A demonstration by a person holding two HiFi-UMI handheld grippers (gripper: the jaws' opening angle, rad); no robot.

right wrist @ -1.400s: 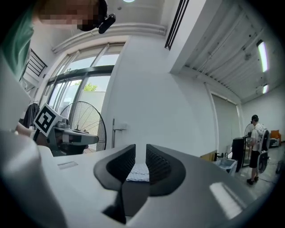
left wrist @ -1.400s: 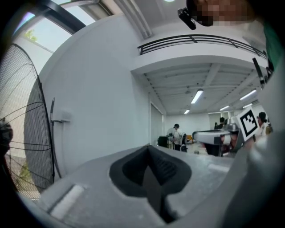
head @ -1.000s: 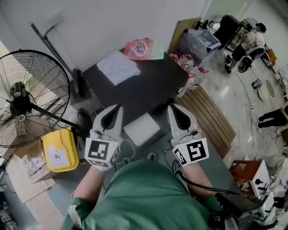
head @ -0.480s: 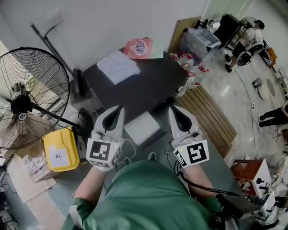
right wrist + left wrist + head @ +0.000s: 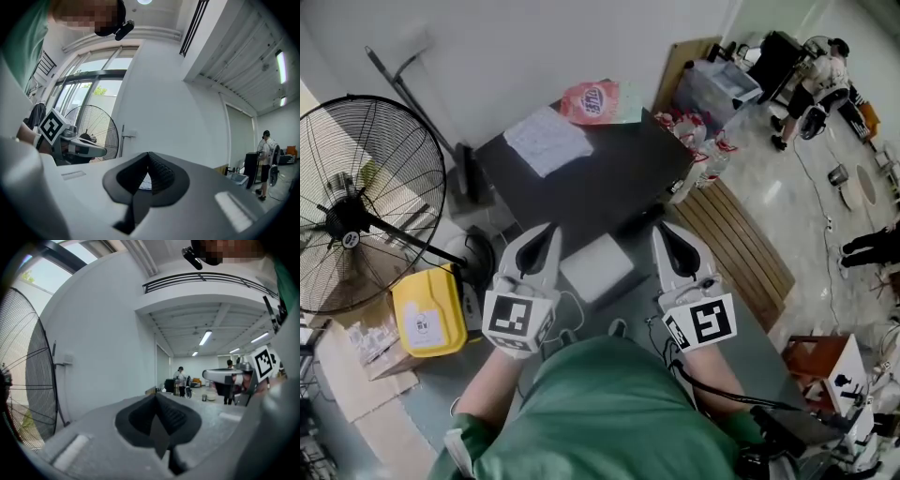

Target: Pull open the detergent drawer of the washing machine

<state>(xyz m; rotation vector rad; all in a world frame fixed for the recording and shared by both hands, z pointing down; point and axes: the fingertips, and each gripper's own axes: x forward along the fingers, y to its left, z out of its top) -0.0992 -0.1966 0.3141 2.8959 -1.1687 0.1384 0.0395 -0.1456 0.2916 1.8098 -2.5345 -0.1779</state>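
Op: Step in hand?

Obs: Approach, by my reading; no pull begun. You held the left gripper [image 5: 547,228] and right gripper [image 5: 662,230] level at the near side of the washing machine [image 5: 600,192]. Both had jaws pressed together, nothing between them, touching nothing.

Op: The drawer?

Obs: Not certain. A white block [image 5: 596,267] sat just off the machine's near edge, between your two grippers. That may have been the detergent drawer, but I couldn't tell. The next move likely called for spreading one gripper's jaws, reaching to the drawer front, closing on it, then drawing straight toward you.

Op: Any writing?

Obs: An orange bag [image 5: 595,100] at the machine's far edge bore a round logo, unreadable. A yellow canister [image 5: 427,312] left of the machine had a white label, also illegible. Only the square markers on your grippers were crisp.
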